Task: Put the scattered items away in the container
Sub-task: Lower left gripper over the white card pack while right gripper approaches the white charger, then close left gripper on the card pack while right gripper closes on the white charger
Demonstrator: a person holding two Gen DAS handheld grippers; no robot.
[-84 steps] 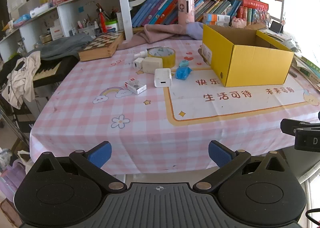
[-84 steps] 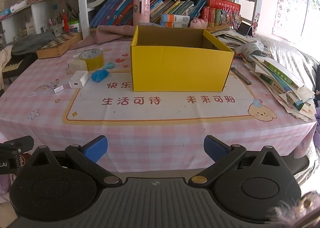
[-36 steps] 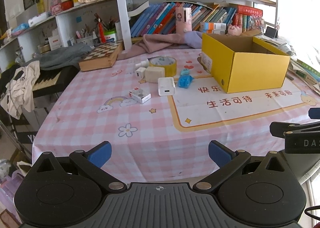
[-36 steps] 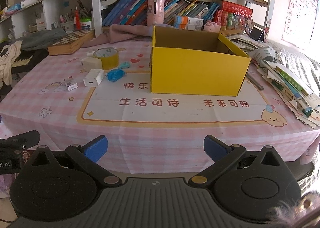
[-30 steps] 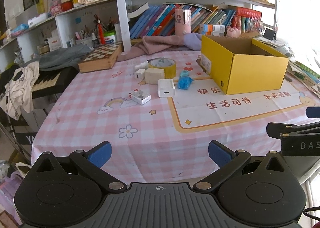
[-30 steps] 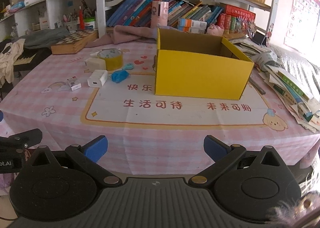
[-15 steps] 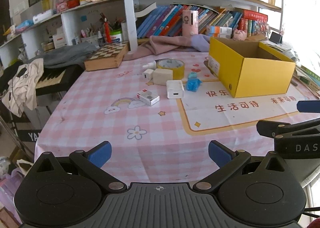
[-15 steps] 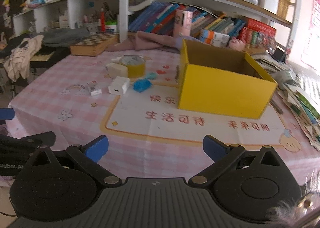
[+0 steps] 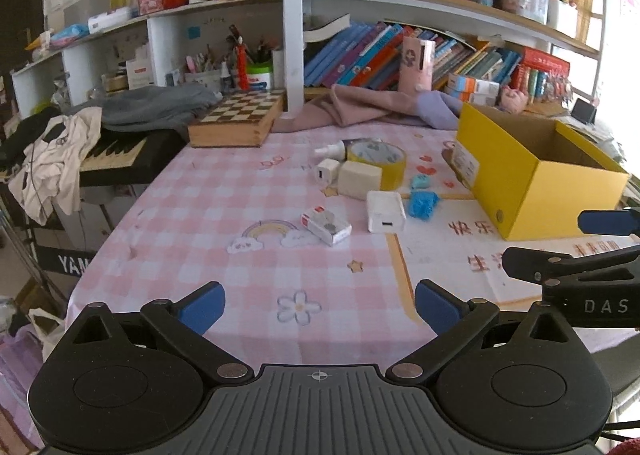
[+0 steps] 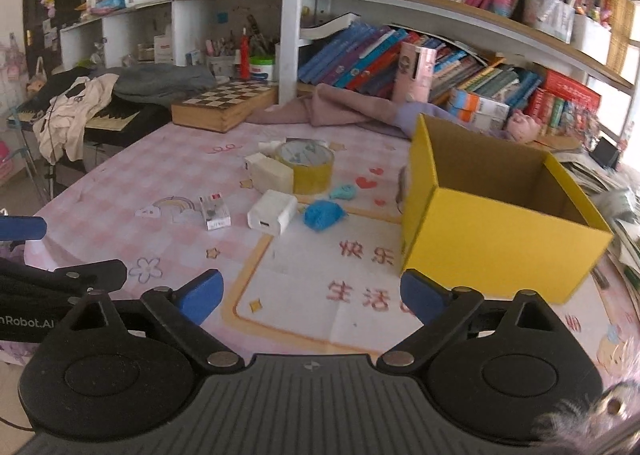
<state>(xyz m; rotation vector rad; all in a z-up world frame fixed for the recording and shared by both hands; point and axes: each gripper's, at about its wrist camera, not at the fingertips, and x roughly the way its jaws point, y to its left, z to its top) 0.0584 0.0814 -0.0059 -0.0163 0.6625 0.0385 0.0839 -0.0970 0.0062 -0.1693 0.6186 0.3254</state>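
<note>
Both of my grippers are hanging over the near edge of the worktop [image 9: 208, 215]. The left gripper [image 9: 319, 303] and right gripper [image 10: 310, 291] both have their jaws spread wide with nothing in them. Using the yellow box [image 10: 496, 227] as my reference, everything loose sits to its left. Nearest me is the small red-and-white pack [image 10: 215, 212], then the white charger [image 10: 272, 212] and the blue crumpled thing [image 10: 323, 215] closer to the box. Behind those sits the cream block [image 10: 272, 174], touching the yellow tape roll [image 10: 310, 166]. The chessboard box [image 10: 224, 104] is farther back.
</note>
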